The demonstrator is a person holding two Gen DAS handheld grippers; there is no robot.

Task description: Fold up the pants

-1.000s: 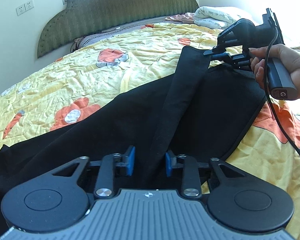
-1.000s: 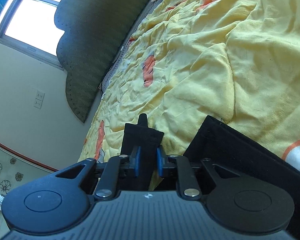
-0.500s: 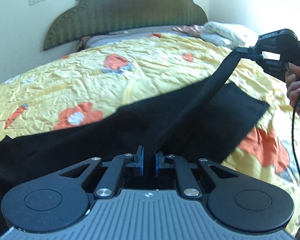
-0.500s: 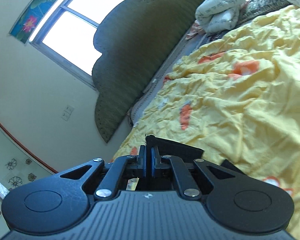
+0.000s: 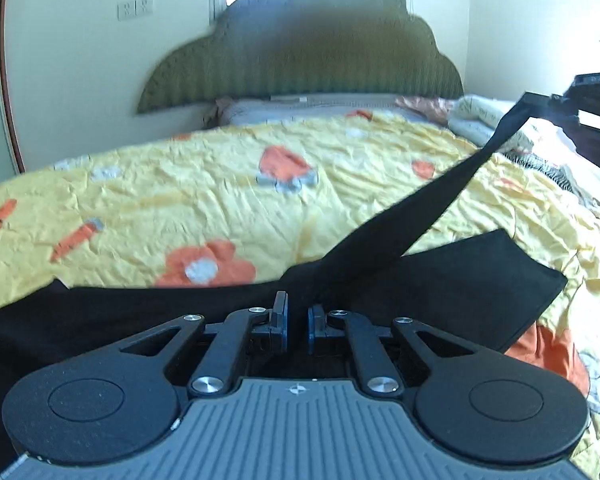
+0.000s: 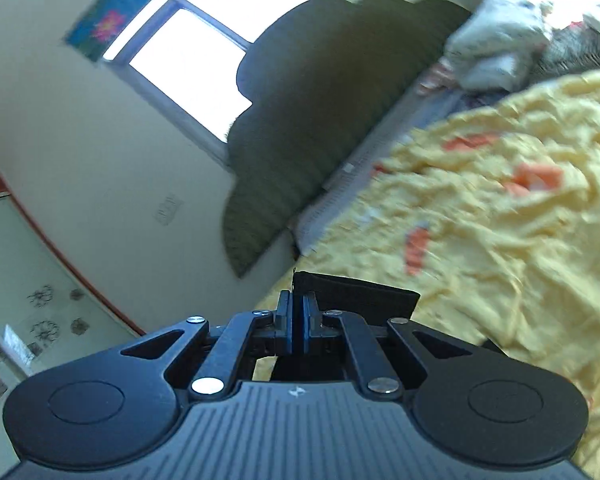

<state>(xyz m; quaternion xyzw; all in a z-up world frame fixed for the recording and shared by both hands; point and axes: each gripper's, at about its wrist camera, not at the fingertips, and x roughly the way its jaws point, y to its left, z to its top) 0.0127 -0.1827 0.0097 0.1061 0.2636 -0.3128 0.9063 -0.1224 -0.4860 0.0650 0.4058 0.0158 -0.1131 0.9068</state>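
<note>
Green scalloped headboard [image 5: 300, 60] under a bright window [image 6: 204, 52], cream walls.

Black pants stretched between my two grippers over the bed.

My left gripper [image 5: 298, 322] pinches the black pants [image 5: 440, 292]; one taut strip rises to my right gripper [image 5: 556, 106] above the yellow floral bedspread [image 5: 204, 196], green headboard [image 5: 300, 60] behind.

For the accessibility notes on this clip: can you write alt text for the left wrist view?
The left gripper pinches black pants lying on a yellow floral bedspread. One taut strip of the pants runs up to the right gripper at the frame's right edge. A green headboard stands behind.
</note>
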